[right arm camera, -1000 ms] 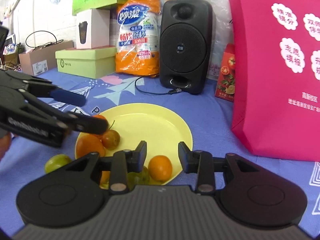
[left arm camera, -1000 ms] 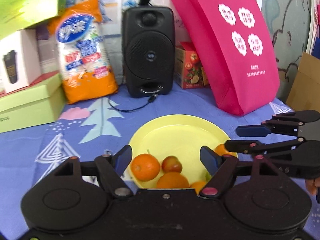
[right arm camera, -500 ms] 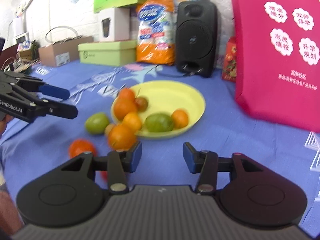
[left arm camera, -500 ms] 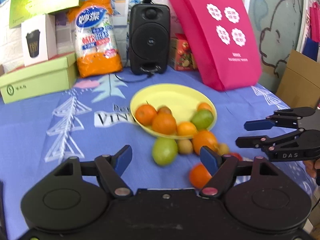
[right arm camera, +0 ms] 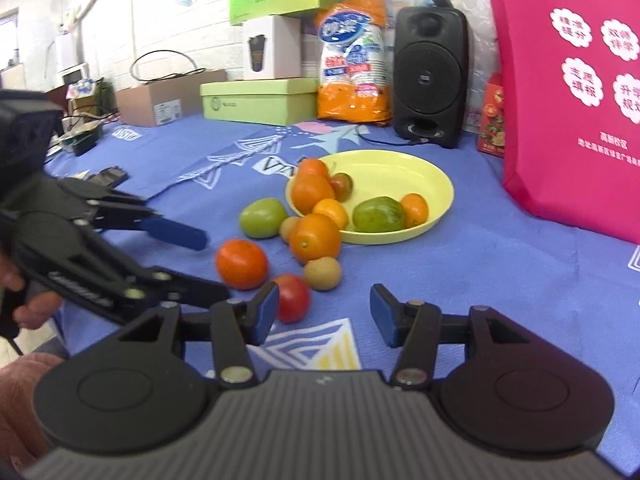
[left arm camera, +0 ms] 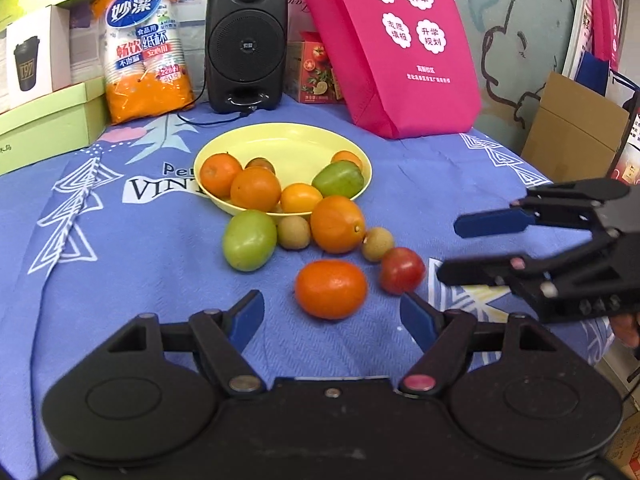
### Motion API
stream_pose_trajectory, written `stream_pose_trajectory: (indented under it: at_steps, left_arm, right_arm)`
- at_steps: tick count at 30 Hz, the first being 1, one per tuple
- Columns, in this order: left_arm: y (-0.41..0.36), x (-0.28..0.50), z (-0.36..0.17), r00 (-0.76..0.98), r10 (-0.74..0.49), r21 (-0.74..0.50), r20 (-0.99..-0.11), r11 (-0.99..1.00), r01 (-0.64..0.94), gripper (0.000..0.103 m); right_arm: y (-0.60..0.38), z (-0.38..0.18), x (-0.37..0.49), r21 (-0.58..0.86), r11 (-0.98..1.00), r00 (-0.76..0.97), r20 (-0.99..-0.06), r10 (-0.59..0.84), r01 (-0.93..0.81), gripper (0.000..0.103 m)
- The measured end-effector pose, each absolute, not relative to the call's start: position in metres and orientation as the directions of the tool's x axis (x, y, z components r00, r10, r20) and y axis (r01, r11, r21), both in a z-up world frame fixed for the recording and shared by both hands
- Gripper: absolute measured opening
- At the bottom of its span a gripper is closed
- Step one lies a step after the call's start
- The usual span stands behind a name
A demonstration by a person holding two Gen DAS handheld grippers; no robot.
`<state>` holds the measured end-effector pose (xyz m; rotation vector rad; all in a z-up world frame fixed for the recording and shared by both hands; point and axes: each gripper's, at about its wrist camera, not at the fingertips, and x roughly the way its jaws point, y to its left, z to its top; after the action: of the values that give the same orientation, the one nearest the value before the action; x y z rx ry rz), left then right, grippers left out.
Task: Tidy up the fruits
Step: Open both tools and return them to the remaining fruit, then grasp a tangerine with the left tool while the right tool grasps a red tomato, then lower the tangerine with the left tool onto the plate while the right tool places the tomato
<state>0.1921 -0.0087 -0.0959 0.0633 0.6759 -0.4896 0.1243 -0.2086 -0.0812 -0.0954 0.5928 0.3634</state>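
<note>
Roughly half done: six fruits are sitting in the yellow plate, six more are lying on the surface just in front of it. I am holding my left fingers wide apart and empty before the nearest orange; my right fingers, just opening, are gripping nothing.

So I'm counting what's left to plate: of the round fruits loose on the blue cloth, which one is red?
The small red tomato-like fruit, lying nearest the right gripper; the other loose fruits are orange, green or brownish.

Yellow plate, orange, green, red fruit, blue white-patterned cloth, magenta bag.
</note>
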Motion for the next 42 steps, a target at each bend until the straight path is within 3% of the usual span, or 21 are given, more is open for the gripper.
stream_pose_trajectory:
  at_steps: [7, 11, 12, 15, 22, 27, 42]
  left_arm:
    - [-0.011, 0.206, -0.098, 0.675, -0.402, -0.087, -0.618, 0.889, 0.45, 0.072]
    - [-0.012, 0.216, -0.103, 0.652, -0.412, -0.114, -0.636, 0.887, 0.448, 0.056]
    - [-0.013, 0.218, -0.105, 0.643, -0.422, -0.126, -0.64, 0.882, 0.453, 0.048]
    - [-0.013, 0.219, -0.106, 0.644, -0.429, -0.124, -0.634, 0.878, 0.462, 0.041]
    - [0.004, 0.218, -0.106, 0.653, -0.415, -0.151, -0.633, 0.894, 0.421, 0.04]
    - [0.014, 0.214, -0.105, 0.661, -0.404, -0.162, -0.633, 0.904, 0.396, 0.04]
    - [0.016, 0.187, -0.077, 0.7, -0.409, -0.131, -0.585, 0.9, 0.416, 0.04]
  right_arm:
    - [-0.205, -0.09, 0.12, -0.021, 0.922, 0.737, -0.607, 0.296, -0.388, 0.051]
    - [-0.198, -0.096, 0.124, -0.024, 0.913, 0.718, -0.626, 0.305, -0.408, 0.051]
    - [-0.195, -0.098, 0.126, -0.03, 0.91, 0.714, -0.631, 0.304, -0.414, 0.051]
    - [-0.188, -0.101, 0.13, -0.037, 0.904, 0.711, -0.631, 0.31, -0.427, 0.053]
    - [-0.174, -0.105, 0.148, -0.051, 0.919, 0.729, -0.627, 0.275, -0.391, 0.052]
    - [-0.171, -0.105, 0.158, -0.028, 0.925, 0.722, -0.634, 0.277, -0.379, 0.031]
    - [-0.181, -0.092, 0.132, -0.023, 0.929, 0.735, -0.618, 0.278, -0.37, 0.031]
